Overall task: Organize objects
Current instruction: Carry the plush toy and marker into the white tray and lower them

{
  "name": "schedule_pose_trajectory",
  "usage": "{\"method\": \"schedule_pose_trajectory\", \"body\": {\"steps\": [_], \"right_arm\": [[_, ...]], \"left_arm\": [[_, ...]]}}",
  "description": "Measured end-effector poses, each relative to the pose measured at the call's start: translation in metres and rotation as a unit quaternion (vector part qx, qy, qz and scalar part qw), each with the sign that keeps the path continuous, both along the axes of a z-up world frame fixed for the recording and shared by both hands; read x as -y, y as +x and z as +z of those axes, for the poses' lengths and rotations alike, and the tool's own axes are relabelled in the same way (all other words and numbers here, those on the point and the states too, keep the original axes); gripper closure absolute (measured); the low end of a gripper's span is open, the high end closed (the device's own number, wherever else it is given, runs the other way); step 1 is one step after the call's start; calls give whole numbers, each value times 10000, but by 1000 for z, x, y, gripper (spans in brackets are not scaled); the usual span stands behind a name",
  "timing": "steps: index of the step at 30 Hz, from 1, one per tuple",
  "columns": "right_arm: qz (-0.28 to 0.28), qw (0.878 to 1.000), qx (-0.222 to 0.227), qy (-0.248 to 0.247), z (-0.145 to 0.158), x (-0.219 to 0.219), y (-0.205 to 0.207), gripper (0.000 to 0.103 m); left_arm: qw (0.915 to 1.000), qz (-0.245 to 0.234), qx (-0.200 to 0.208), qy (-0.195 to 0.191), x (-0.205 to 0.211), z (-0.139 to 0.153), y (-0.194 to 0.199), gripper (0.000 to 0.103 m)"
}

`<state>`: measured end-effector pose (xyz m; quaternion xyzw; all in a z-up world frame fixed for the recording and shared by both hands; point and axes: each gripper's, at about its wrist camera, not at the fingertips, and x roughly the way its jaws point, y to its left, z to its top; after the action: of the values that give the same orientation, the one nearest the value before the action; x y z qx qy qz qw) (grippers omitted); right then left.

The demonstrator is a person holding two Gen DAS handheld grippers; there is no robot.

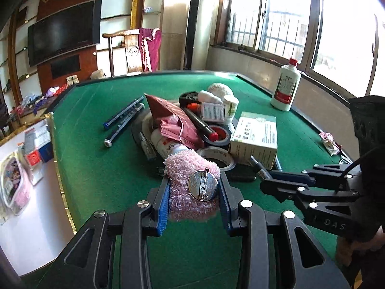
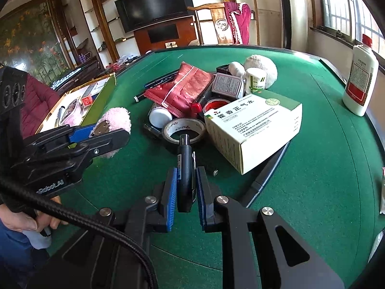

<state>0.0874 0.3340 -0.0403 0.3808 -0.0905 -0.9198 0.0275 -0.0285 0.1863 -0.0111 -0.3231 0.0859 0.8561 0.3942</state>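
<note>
My left gripper (image 1: pixel 195 187) is shut on a fluffy pink brooch (image 1: pixel 190 183) with a round metal pin back, held above the green table (image 1: pixel 96 168). It also shows in the right wrist view (image 2: pixel 115 122). My right gripper (image 2: pixel 185 180) is shut on a black marker pen (image 2: pixel 185 168), tip pointing at a tape roll (image 2: pixel 184 130). The right gripper appears in the left wrist view (image 1: pixel 272 180). A pile lies mid-table: a white medicine box (image 2: pixel 252 127), a red packet (image 2: pixel 187 89), small bottles and pens.
A white liquor bottle (image 2: pixel 361 82) stands at the right table edge by the windows. A white fluffy ball (image 2: pixel 262 68) lies behind the pile. Two blue pens (image 1: pixel 122 118) lie left of it. A white side surface (image 1: pixel 21 168) with boxes and pouches is at left.
</note>
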Motion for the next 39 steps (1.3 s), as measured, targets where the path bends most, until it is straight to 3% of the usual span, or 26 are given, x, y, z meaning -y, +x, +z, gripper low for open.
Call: {"method": "schedule_pose_trajectory", "body": {"steps": [10,19,28,39], "right_arm": [[318,9991,-56,-273,14,30,-6,90],[992,9949,-197,-50,39,91,-23,90],[1659,9860,-193,22,50,160,-59,89],[2003,9776,512,-398,19,210,-109,89]], "left_arm": [[9982,430,102,397,50,24,-2,72],[9909,1157,116,679,119,37,-15,72],[9788,1863,277,803,181,30,-34,72],[9670,2305,758,777,216,0,-61,72]]}}
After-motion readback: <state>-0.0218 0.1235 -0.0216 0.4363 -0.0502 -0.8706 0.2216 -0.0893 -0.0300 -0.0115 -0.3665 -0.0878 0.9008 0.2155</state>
